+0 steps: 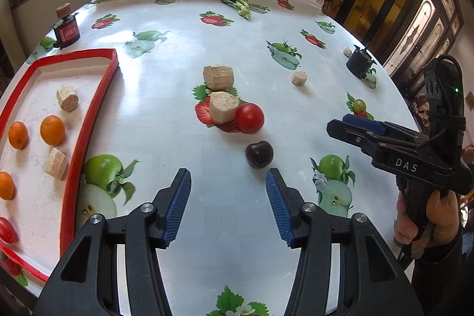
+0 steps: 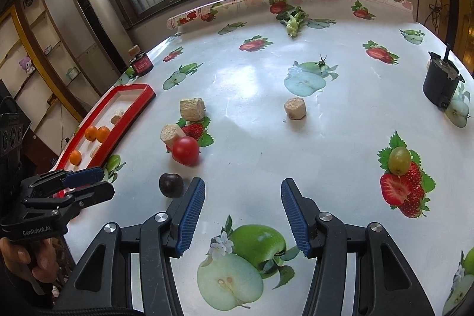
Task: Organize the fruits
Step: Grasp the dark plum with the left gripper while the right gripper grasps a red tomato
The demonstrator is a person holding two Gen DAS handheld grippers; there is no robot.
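Mostly bare glossy surface (image 1: 166, 114), white oilcloth printed with apples and strawberries, far edge rolled up under the windows, right edge curving off past a black pot (image 1: 360, 62). Wide free room in the middle and in front of both grippers. Red-rimmed tray (image 1: 91, 120) at the left edge, shallow, white floor, holding three oranges (image 1: 52, 130), two pale wood chunks and a red fruit cut off at the frame border.

Left gripper (image 1: 228, 182) released, blue ribbed pads apart, nothing between them, pointing down at the surface. Dark plum (image 1: 259, 154) just beyond its right fingertip, round, glossy, not touched. Red tomato (image 1: 249, 117) a bit farther, smooth, touching a pale cylindrical wood block (image 1: 222, 108); second wood block (image 1: 218, 76) behind it, rough and fibrous. Smaller wood block (image 1: 298, 78) well apart to the right.

Right gripper (image 2: 243, 191) also released, empty, over a printed green apple. Plum just beside its left fingertip in the right wrist view, apart from the pad. Green grape (image 2: 399, 160) off to the right, sitting on a printed strawberry, near the surface's right side. Leafy green vegetable (image 2: 293, 19) far back near the rolled edge. Dark red jar (image 2: 142, 64) at the far left corner with a wood piece on top. Hand (image 1: 426, 215) on the right gripper's trigger handle.
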